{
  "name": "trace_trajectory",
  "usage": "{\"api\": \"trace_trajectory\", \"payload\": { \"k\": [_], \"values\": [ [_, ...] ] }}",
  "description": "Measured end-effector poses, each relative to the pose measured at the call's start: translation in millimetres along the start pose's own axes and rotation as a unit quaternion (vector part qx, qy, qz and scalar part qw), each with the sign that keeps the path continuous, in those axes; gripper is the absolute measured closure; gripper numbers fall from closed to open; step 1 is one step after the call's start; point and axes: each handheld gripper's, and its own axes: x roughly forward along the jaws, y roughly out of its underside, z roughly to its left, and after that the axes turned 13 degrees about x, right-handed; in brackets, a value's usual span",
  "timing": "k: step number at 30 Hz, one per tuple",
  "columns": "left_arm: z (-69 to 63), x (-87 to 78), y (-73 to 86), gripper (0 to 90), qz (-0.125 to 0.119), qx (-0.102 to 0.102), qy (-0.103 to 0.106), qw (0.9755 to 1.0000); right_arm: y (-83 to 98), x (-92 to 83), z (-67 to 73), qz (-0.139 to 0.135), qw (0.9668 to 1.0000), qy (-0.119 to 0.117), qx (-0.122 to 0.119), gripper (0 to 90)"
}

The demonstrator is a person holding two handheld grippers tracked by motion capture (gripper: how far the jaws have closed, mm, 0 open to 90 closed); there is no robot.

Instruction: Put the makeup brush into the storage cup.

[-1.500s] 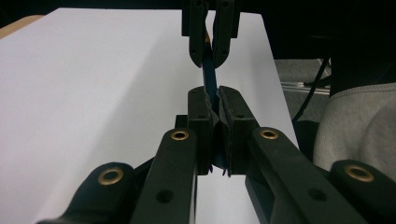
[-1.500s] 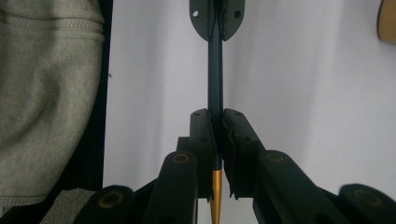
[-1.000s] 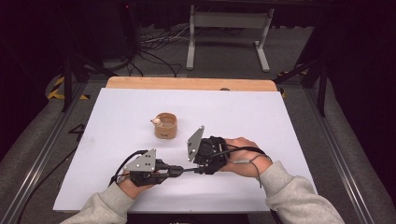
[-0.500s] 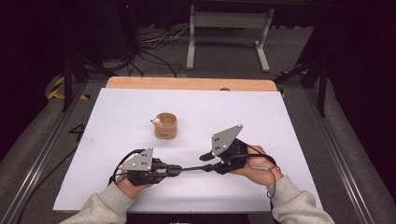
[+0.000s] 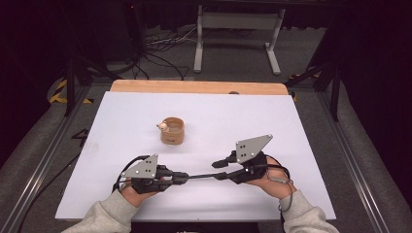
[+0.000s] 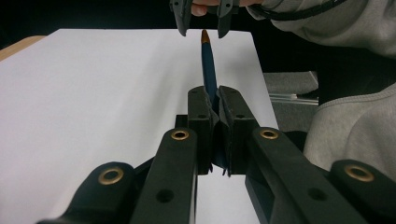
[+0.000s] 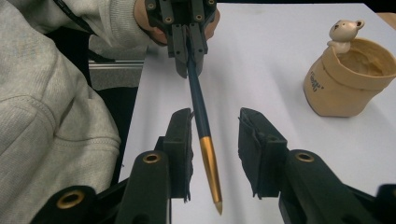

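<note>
The left gripper (image 5: 180,176) pinches the pen (image 7: 201,116); the right gripper (image 7: 215,135) has its jaws spread around it and should close squarely on the barrel.

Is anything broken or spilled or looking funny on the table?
Nothing is broken or spilled. The tan pot with a little bear on its rim stands upright on the white table. The left gripper is shut on a dark blue pen, whose gold tip pokes between the open jaws of the right gripper.
</note>
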Motion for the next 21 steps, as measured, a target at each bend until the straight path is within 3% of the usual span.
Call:
{"api": "trace_trajectory", "payload": {
  "k": [14,21],
  "values": [
    [0.2,-2.0,1.6,84.2,-0.019,-0.003,0.008,0.9998,27.3,3.8,-6.5,-0.052,0.9979,-0.032,0.023,68.7],
    [0.2,-2.3,2.5,84.3,-0.024,-0.003,0.009,0.9997,32.2,5.6,-7.1,-0.061,0.9972,-0.036,0.025,75.0]
  ]
}}
